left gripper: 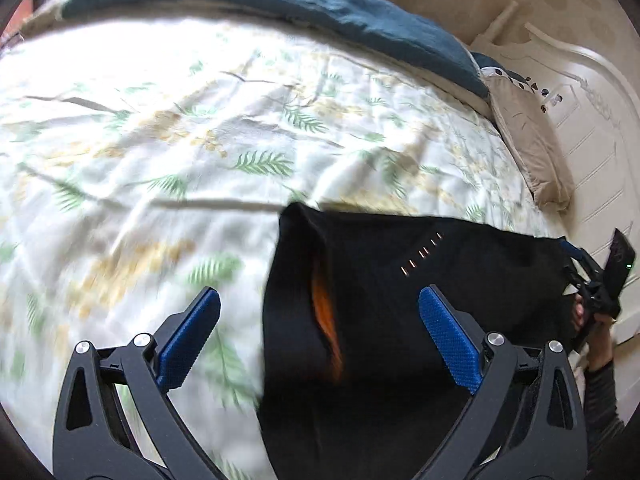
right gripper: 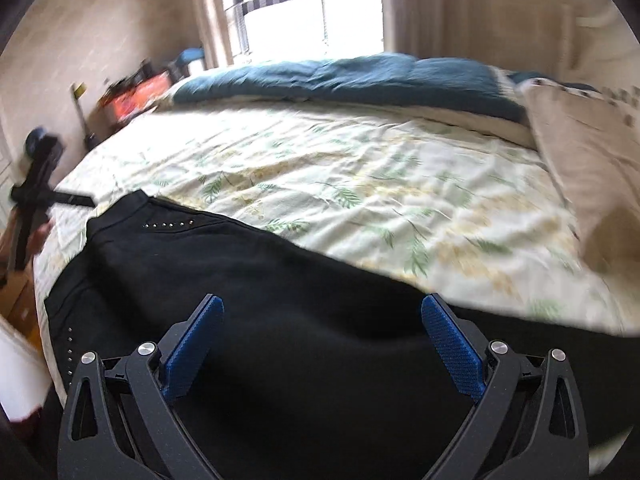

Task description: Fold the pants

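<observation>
Black pants lie on a leaf-print bedsheet, with a row of small metal studs and an orange strip showing in a fold. My left gripper hangs open above the pants' left edge, one blue pad over the sheet, the other over the cloth. In the right wrist view the pants spread across the near bed, studs near the far corner. My right gripper is open above them, holding nothing. The other gripper shows at far left.
A teal duvet is bunched along the far side of the bed. A beige pillow lies at the right, against a cream headboard. A window and a cluttered nightstand stand beyond. A hand and sleeve hold the right gripper.
</observation>
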A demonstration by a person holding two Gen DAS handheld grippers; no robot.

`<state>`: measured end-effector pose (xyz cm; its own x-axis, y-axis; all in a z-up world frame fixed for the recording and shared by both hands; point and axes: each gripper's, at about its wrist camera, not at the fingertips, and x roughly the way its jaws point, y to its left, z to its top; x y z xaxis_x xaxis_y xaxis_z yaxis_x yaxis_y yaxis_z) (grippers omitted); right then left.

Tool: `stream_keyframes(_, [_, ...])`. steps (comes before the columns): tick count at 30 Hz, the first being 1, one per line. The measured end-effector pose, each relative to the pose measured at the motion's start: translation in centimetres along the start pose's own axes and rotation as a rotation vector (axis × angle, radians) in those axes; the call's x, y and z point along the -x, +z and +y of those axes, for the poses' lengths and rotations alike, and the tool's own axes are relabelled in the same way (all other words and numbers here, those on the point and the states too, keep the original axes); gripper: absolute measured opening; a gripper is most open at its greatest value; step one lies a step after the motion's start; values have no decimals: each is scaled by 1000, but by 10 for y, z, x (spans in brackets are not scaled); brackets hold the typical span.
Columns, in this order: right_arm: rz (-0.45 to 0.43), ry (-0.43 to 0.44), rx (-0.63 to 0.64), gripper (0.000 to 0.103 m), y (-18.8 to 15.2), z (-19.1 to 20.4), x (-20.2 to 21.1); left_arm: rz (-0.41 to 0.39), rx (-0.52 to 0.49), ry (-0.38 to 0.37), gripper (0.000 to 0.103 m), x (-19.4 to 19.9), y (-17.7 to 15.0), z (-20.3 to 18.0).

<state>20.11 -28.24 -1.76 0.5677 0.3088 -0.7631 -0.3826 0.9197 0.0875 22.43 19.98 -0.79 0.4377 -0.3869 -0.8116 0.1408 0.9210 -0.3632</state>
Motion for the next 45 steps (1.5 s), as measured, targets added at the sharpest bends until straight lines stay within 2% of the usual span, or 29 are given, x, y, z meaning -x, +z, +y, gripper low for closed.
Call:
stream_keyframes(3, [60,56,2,99,16,-17,-27,53,-57,-2,100,-26,15,3])
stream_keyframes(8, [145,151,6,99,34,-31,-63,165,-130,-14,99,-60,21,4])
stream_keyframes(12, [212,233,31,99,42,-30,-84,154,-202,-21,99,-67,23,-9])
stream_keyframes(15, [267,270,28,99,46,-33,-99,152,-230,-2,92,-72,23,-13])
stream_keyframes(17, [306,292,3,99,47,-37,-106,146,-240,15,83,-71,24,-14])
stream_keyframes(18, [325,308,-11,99,47,-39,-110,144,-236,26,71,-70,25,-13])
stream_keyframes(19, [337,316,-15,99,47,-39,-113,140,-225,35,54,-69,27,-12])
stream_keyframes(20, [346,328,-13,98,46,-38,-114,136,-199,40,46,-68,30,-9])
stream_keyframes(22, [378,337,-5,98,45,-36,-119,152,-155,0,27,-68,34,-4])
stream_keyframes(24, [421,328,9,94,41,-30,-123,161,-169,-13,21,-70,33,-6])
stream_keyframes(25, [433,313,37,85,40,-26,-123,156,-210,1,18,-71,32,-12])
stream_keyframes(27, [445,273,64,53,40,-21,-121,151,-238,5,11,-71,31,-18])
stream_keyframes(28, [452,303,41,25,41,-23,-119,150,-235,6,6,-71,31,-19])
stream_keyframes(29, [453,329,43,11,42,-20,-115,154,-219,-13,6,-71,34,-20])
stream_keyframes(34, [417,222,124,9,56,-5,-99,130,-178,-20,5,-67,46,-19])
stream_keyframes(39, [244,126,114,9,84,0,-55,19,-139,-91,4,-35,62,-26])
stream_keyframes(41, [185,66,177,9,81,14,-30,-22,-143,-127,4,-15,58,-31])
stream_keyframes(45, [82,-34,287,8,49,55,19,-82,-162,-174,4,23,30,-42])
